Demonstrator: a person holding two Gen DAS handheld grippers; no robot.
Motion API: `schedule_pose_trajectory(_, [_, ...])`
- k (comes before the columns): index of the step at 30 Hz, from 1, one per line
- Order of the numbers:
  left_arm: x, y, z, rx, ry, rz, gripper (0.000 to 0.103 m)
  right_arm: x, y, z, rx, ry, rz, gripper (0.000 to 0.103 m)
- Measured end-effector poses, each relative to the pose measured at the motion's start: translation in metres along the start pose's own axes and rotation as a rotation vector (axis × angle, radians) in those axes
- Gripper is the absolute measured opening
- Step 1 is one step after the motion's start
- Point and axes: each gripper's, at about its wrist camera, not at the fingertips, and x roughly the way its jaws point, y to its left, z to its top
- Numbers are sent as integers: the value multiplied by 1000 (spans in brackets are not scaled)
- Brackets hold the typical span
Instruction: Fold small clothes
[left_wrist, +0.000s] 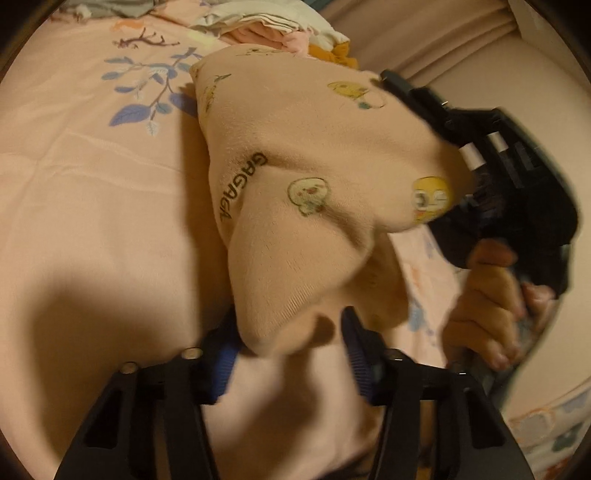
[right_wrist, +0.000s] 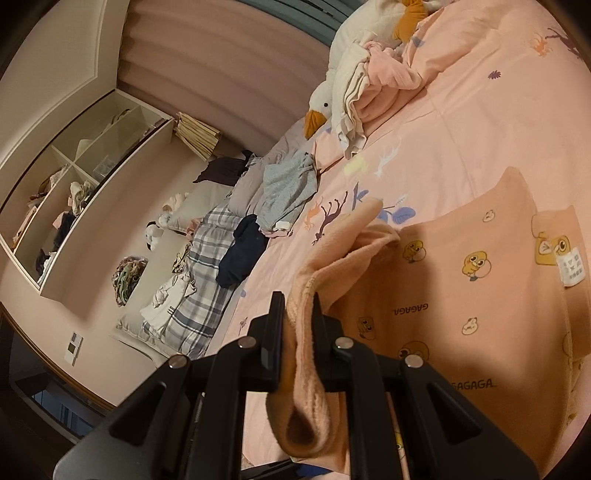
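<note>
Peach garment (right_wrist: 461, 295) over pink floral bedspread (right_wrist: 480, 129)

Peach garment (right_wrist: 461, 280), yellow chick print; pink bedsheet (left_wrist: 81, 177), seemingly blue leaves.

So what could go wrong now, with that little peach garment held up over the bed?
The left hand-held gripper has only a ribbed cuff of the peach fleece duck-print garment between its blue pads, so it might miss or slip. The right hand-held gripper pinches just a bunched ribbed edge; pulling could drag the fold crooked.
</note>
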Motion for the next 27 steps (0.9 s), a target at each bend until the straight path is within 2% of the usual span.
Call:
schedule_pose_trajectory(1, [3, -1, 1, 7, -2, 25, 30, 0, 0, 0, 2, 0, 1, 12])
schedule_pose_trajectory(3, [6, 0, 3, 10, -12, 82, 18, -3, -1, 0, 1, -3, -5, 12])
schedule_pose_trajectory(4, [5, 1, -1, -2, -14, 80, 17, -6, -2, 0, -1, -13, -17, 12])
schedule_pose_trajectory(8, [6, -2, -1, 15, -21, 89, 16, -18, -12, 1, 19, -33, -39, 12])
schedule_pose_trajectory(12, [5, -19, -11, 91, -49, 163, 16, -33, -18, 0, 19, -48, -90, 12])
schedule_pose_trajectory(15, [9, -26, -9, 118, -57, 190, 16, -48, -18, -2, -8, -62, -136, 12])
schedule_pose_trajectory(21, [6, -14, -6, 70, -60, 151, 16, -66, -32, -8, -14, -52, -208, 12])
schedule_pose_trajectory(24, [3, -1, -6, 26, -60, 111, 16, -62, -42, -13, -7, -12, -251, 12])
schedule_pose_trajectory(27, [2, -2, -5, 43, -56, 112, 16, -61, -45, -18, -22, 4, -283, 12])
